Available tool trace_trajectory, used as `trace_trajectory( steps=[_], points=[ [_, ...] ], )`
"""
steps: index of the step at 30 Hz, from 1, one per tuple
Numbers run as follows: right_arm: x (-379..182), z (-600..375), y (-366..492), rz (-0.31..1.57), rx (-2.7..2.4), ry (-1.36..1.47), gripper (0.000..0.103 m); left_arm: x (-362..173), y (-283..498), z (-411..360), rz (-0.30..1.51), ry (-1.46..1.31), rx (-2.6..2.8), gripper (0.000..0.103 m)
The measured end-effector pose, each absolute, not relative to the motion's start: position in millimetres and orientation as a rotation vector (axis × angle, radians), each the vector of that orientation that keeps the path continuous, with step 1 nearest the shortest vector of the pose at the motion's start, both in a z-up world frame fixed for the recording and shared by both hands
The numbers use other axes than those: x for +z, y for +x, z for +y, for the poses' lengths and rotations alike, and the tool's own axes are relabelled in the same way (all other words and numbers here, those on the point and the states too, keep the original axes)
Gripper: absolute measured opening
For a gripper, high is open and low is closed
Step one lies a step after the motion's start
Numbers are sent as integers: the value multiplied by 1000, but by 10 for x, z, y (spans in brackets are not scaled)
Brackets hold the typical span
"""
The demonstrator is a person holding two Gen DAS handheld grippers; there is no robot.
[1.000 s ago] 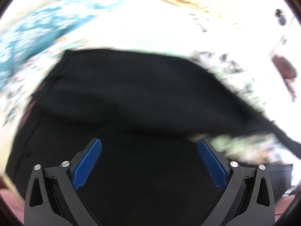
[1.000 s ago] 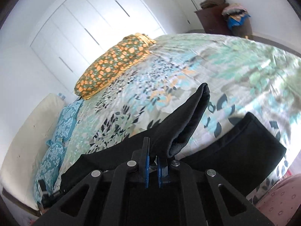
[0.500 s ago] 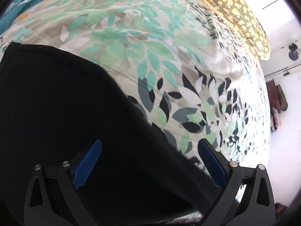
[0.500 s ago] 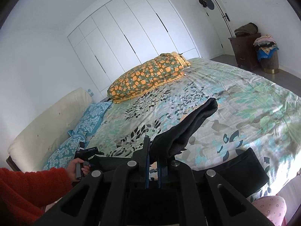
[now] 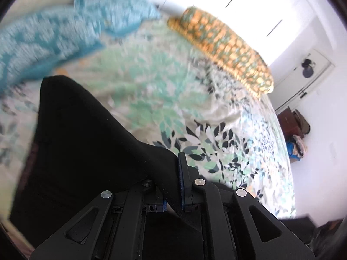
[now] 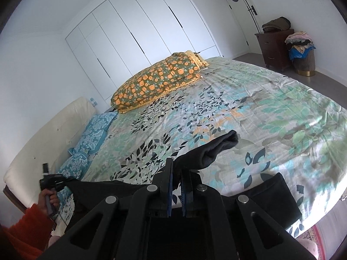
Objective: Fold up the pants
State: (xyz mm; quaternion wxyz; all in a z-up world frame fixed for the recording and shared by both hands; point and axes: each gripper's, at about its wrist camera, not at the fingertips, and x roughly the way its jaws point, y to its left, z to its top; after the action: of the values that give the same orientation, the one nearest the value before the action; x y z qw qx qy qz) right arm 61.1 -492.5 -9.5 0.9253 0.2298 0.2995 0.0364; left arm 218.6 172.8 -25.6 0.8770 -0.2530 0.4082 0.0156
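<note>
The black pants (image 5: 76, 140) lie across the leaf-patterned bedspread (image 5: 151, 99). My left gripper (image 5: 174, 162) is closing its jaws on a raised fold of the pants, and the fabric is pinched between the blue pads. My right gripper (image 6: 176, 170) is shut on another bunch of the pants (image 6: 216, 147), which hangs forward over its fingers above the bed. In the right wrist view the left gripper (image 6: 49, 178) shows at far left, held by a hand in an orange sleeve (image 6: 21, 223), with the pants stretched between both grippers.
An orange flowered pillow (image 6: 158, 82) lies at the head of the bed, with blue pillows (image 6: 95, 130) along its left side. White wardrobe doors (image 6: 141, 26) stand behind. A dark dresser (image 6: 274, 47) and a full laundry basket (image 6: 303, 58) stand at far right.
The left gripper's jaws went from wide open over the pants to shut on a fold, and it rose. The right gripper lifted slightly, still holding its bunch.
</note>
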Motion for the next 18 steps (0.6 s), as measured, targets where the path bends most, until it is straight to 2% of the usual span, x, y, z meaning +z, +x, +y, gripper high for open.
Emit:
trace_trajectory(
  steps=[3, 8, 10, 18],
  points=[
    [-357, -5024, 803, 753, 53, 453, 6, -344, 1513, 1687, 856, -481, 86, 10],
    [-1095, -5163, 871, 1070, -39, 379, 6, -1517, 896, 1338, 1140, -463, 128, 10],
    [-1304, -5208, 838, 1163, -82, 327, 6, -1717, 876, 1262, 1214, -495, 120, 9],
    [-1469, -5466, 748, 1228, -145, 423, 6, -1675, 915, 1194, 1262, -495, 98, 9]
  ],
)
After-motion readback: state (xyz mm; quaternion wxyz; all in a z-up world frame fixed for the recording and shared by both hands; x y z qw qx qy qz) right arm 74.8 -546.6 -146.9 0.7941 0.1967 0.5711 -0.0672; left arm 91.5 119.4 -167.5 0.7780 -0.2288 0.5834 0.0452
